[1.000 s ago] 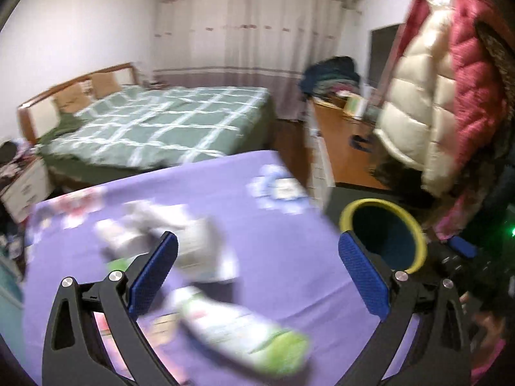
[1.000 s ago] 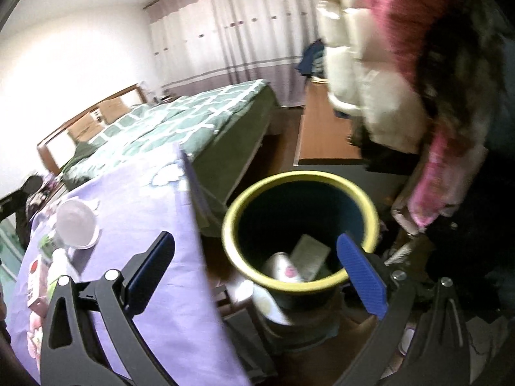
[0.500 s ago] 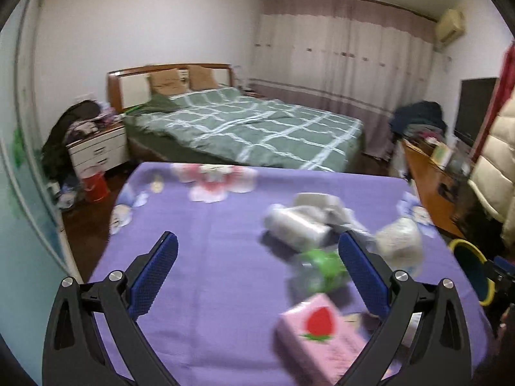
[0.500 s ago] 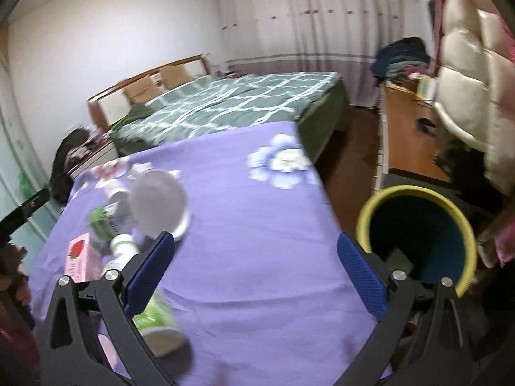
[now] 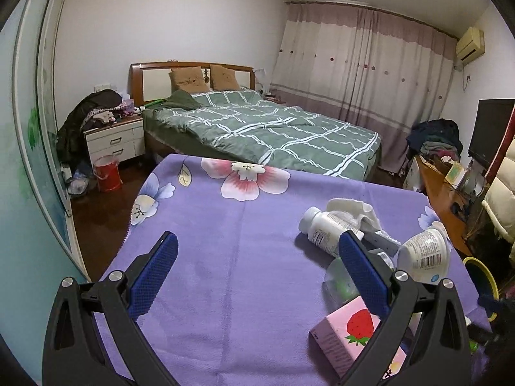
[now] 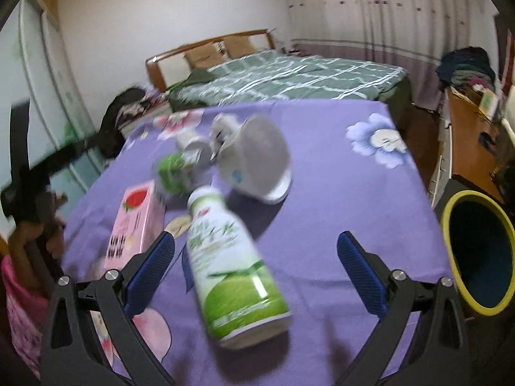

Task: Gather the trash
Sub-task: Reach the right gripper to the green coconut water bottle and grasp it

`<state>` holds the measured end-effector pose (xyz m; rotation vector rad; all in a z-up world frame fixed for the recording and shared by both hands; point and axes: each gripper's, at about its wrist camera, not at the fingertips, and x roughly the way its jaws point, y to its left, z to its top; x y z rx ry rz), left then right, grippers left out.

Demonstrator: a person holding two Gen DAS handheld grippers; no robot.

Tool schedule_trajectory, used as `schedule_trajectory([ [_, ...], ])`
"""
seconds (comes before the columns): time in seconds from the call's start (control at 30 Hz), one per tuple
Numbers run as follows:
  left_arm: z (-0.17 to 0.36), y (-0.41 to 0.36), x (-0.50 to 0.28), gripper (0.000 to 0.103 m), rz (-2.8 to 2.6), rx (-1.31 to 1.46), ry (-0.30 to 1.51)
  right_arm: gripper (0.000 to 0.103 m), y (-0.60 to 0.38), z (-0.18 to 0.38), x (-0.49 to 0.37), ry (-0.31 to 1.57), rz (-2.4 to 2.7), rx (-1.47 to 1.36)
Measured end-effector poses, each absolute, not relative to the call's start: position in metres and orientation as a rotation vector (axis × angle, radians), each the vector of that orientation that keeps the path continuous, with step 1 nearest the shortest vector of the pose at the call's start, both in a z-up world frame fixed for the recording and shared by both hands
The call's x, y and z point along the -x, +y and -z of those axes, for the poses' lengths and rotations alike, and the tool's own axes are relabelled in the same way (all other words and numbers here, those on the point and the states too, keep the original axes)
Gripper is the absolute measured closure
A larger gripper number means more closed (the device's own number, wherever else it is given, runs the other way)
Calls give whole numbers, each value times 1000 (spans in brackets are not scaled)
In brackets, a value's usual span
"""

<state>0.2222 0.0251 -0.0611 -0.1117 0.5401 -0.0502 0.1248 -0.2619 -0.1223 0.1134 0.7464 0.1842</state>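
Since the purple cloth [image 6: 338,199] is the widest thing here and the trash lies bunched on one part of it, the bin [image 6: 476,251] with the yellow rim standing off its edge on the right sets the direction every piece should travel. The right gripper [image 6: 256,263] hangs wide open and empty above the green and white bottle [image 6: 231,270], which lies on its side between the fingers, so my advice is to come straight down across the middle of its body and close squarely, lest the round side roll away. The left gripper [image 5: 254,267] is likewise spread wide with nothing in it, facing bare cloth. Next in size, the pink carton [image 6: 136,218] lies just beside the bottle, then the white cup [image 6: 257,160], and a white pill bottle [image 5: 325,230] beyond; leave these undisturbed while lifting
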Motion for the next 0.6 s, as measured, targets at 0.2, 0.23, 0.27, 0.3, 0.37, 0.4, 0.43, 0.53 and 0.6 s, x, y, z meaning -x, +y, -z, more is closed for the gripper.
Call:
schedule_trajectory([
  [0.2,61,25,-220,5,68,133,555,7,-252,141,-132,801,-195,-92],
  [0.23,62,24,-221,5,71,133,559,7,-252,143,-132,807,-194,-93],
  [0.27,62,23,-221,5,74,132,561,7,-252,144,-133,811,-196,-99],
  [0.3,63,21,-221,5,76,131,563,11,-252,146,-133,813,-199,-105],
  [0.37,62,20,-220,5,80,127,563,21,-253,146,-133,804,-208,-118],
  [0.4,62,19,-220,5,81,125,563,25,-252,146,-133,804,-208,-114],
  [0.43,63,18,-220,5,80,121,562,33,-251,146,-133,808,-219,-106],
  [0.53,63,17,-221,5,81,124,564,52,-246,145,-130,810,-257,-101],
  [0.6,64,15,-222,5,81,125,571,52,-244,140,-126,791,-243,-78],
])
